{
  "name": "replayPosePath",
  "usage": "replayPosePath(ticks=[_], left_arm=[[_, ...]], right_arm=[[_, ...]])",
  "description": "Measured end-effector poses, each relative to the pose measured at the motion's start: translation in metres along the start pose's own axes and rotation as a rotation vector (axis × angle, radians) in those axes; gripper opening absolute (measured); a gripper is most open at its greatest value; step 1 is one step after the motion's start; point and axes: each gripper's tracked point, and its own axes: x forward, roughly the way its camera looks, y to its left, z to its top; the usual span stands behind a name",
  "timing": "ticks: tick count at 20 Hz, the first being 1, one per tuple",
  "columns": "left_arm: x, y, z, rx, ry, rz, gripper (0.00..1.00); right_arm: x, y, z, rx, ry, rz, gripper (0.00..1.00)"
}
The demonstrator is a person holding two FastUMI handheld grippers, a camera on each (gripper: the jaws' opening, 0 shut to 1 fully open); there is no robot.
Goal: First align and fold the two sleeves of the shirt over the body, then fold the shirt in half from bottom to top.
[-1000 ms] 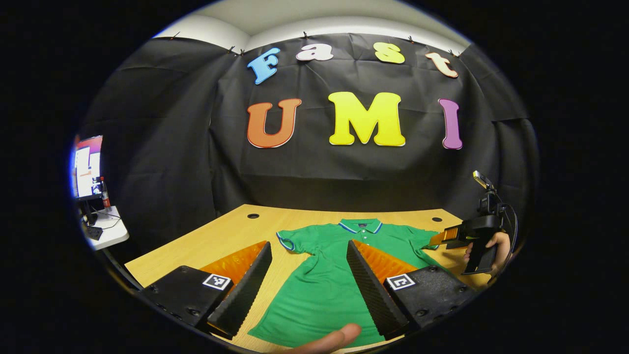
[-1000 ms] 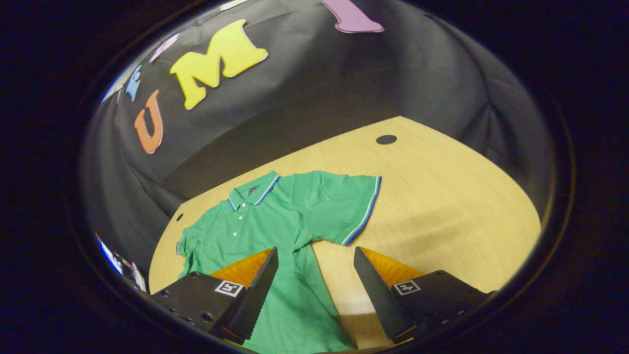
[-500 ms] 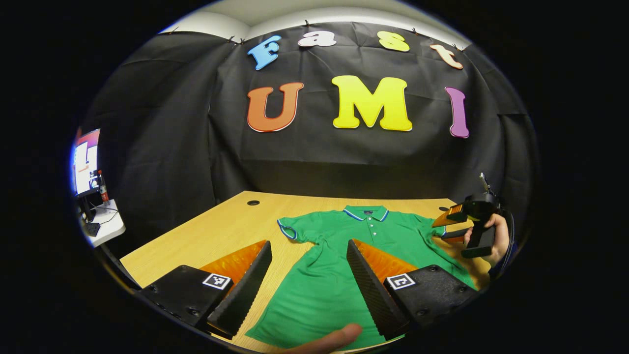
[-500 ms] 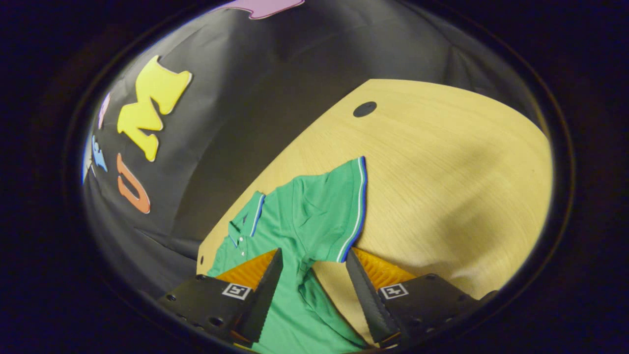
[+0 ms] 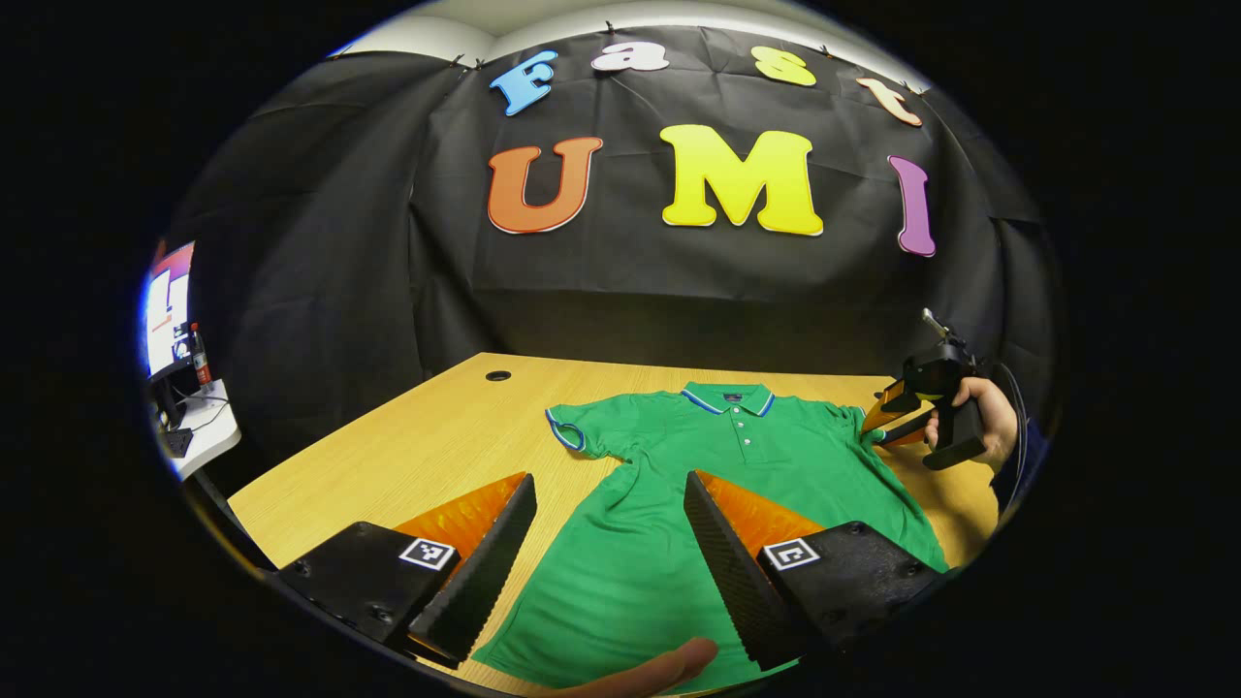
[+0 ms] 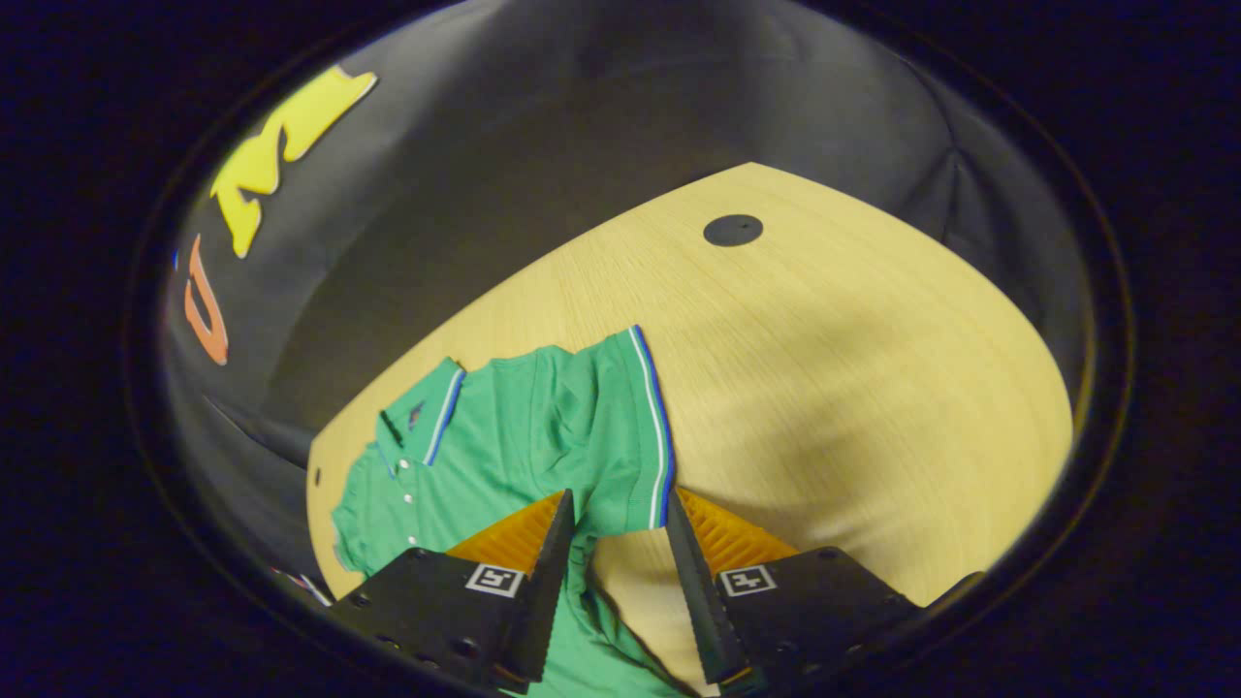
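Right gripper (image 6: 617,543) is seen with jaws parted around the striped cuff of the right sleeve (image 6: 620,427), not yet pressed on it; it is angled down and inward, held low by a hand (image 5: 979,427) at the table's (image 6: 853,388) right side. Left gripper (image 5: 609,528) is held wide apart, empty, above the hem. A green shirt (image 5: 717,504) lies flat, face up, collar toward the wall, sleeves spread. Light, limp knit is judged likely to sag and crease; the cuff's stiffer banded edge is judged the better hold.

Both grippers (image 5: 609,543) (image 6: 613,572) gape; right seemingly narrower.
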Motion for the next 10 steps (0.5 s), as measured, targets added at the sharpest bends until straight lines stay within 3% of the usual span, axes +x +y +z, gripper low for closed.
replayPosePath(ticks=[2,3,8,10], left_arm=[[0.0,0.001,0.0,0.002,0.001,0.002,1.0],[0.0,0.001,0.0,0.003,0.003,0.004,0.99],[-0.001,0.004,0.003,0.012,-0.012,0.01,1.0],[-0.001,0.006,0.004,0.013,-0.012,0.015,0.99]], right_arm=[[0.002,-0.001,0.005,-0.016,0.007,-0.038,0.48],[0.004,-0.006,0.007,-0.011,0.007,-0.056,0.47],[0.005,-0.009,0.011,-0.029,0.001,-0.002,0.02],[-0.001,-0.007,0.013,-0.063,-0.011,0.029,0.0]])
